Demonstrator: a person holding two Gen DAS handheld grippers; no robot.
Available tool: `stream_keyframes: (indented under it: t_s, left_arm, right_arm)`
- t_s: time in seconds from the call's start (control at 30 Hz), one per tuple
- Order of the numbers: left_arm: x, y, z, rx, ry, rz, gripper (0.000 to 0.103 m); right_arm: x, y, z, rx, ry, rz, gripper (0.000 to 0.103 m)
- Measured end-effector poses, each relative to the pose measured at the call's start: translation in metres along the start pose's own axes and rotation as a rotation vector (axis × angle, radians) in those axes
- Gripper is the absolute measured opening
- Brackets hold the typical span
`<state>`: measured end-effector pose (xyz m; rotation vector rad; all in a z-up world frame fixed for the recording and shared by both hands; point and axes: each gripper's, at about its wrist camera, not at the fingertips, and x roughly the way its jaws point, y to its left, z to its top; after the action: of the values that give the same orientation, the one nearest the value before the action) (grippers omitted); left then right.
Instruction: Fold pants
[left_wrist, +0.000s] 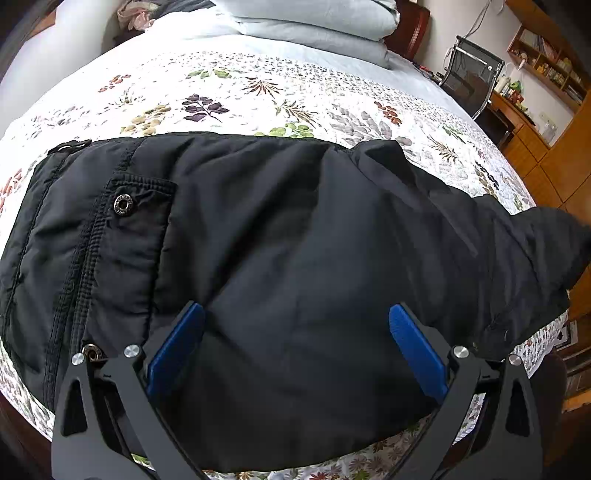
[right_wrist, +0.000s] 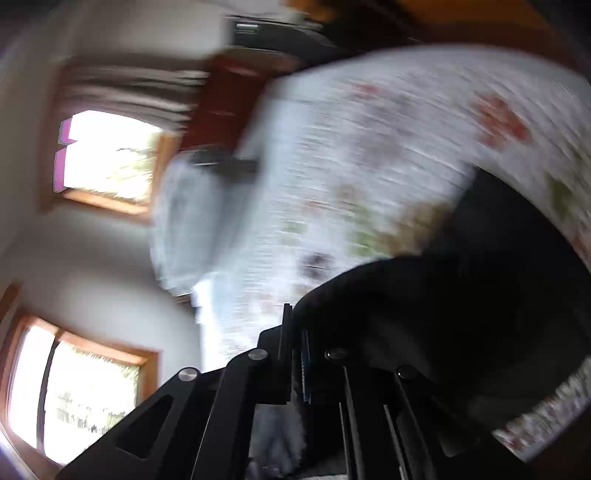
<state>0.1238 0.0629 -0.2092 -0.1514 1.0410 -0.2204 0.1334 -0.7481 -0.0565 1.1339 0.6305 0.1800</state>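
Observation:
Black padded pants (left_wrist: 280, 251) lie across a floral bedspread (left_wrist: 258, 96), waistband with snap buttons at the left, legs running off to the right, where the cloth is lifted into a peak (left_wrist: 554, 236). My left gripper (left_wrist: 295, 328) is open, its blue pads wide apart just above the pants' near middle, holding nothing. In the blurred, tilted right wrist view my right gripper (right_wrist: 295, 332) is shut on black pants cloth (right_wrist: 461, 325) that drapes over its right side.
Folded pale blue bedding (left_wrist: 314, 26) is stacked at the head of the bed. A black chair (left_wrist: 472, 77), a wooden desk and shelves (left_wrist: 546, 62) stand at the right. Windows (right_wrist: 107, 158) show in the right wrist view.

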Motion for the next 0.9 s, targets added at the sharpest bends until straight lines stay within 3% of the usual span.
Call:
stream_keyframes:
  t_s: [0.13, 0.17, 0.23, 0.3, 0.4, 0.5, 0.6, 0.7, 0.8, 0.9]
  left_arm:
    - [0.001, -0.001, -0.002, 0.004, -0.001, 0.001, 0.100]
    - [0.001, -0.002, -0.002, 0.007, 0.001, 0.003, 0.100]
    - [0.001, -0.002, -0.002, 0.015, 0.004, 0.006, 0.100]
    - [0.001, -0.003, -0.002, 0.025, 0.012, 0.005, 0.100]
    - [0.001, -0.002, 0.000, 0.031, 0.029, 0.002, 0.100]
    - [0.001, -0.001, 0.001, 0.031, 0.044, 0.002, 0.100]
    - [-0.004, 0.002, -0.001, 0.018, 0.060, 0.002, 0.100]
    - [-0.011, 0.009, -0.005, -0.008, 0.056, -0.006, 0.100]
    - [-0.018, 0.018, -0.008, -0.051, 0.028, -0.025, 0.100]
    - [-0.024, 0.026, -0.008, -0.133, -0.003, -0.048, 0.100]
  right_arm:
    - [-0.036, 0.066, -0.026, -0.338, -0.096, 0.167, 0.004]
    - [-0.047, 0.072, -0.041, -0.400, -0.112, 0.213, 0.004]
    - [-0.059, 0.065, -0.060, -0.429, -0.124, 0.223, 0.004]
    - [-0.065, 0.031, -0.079, -0.400, -0.124, 0.126, 0.004]
    - [-0.063, -0.049, -0.089, -0.194, -0.099, -0.011, 0.005]
    - [-0.063, -0.132, -0.096, -0.002, -0.076, -0.238, 0.013]
    - [-0.073, -0.166, -0.106, 0.101, -0.103, -0.189, 0.019]
    - [-0.076, -0.158, -0.110, 0.056, -0.119, -0.159, 0.047]
    - [-0.064, -0.142, -0.106, 0.031, -0.096, -0.135, 0.047]
    - [-0.043, -0.142, -0.099, 0.091, -0.058, -0.151, 0.047]
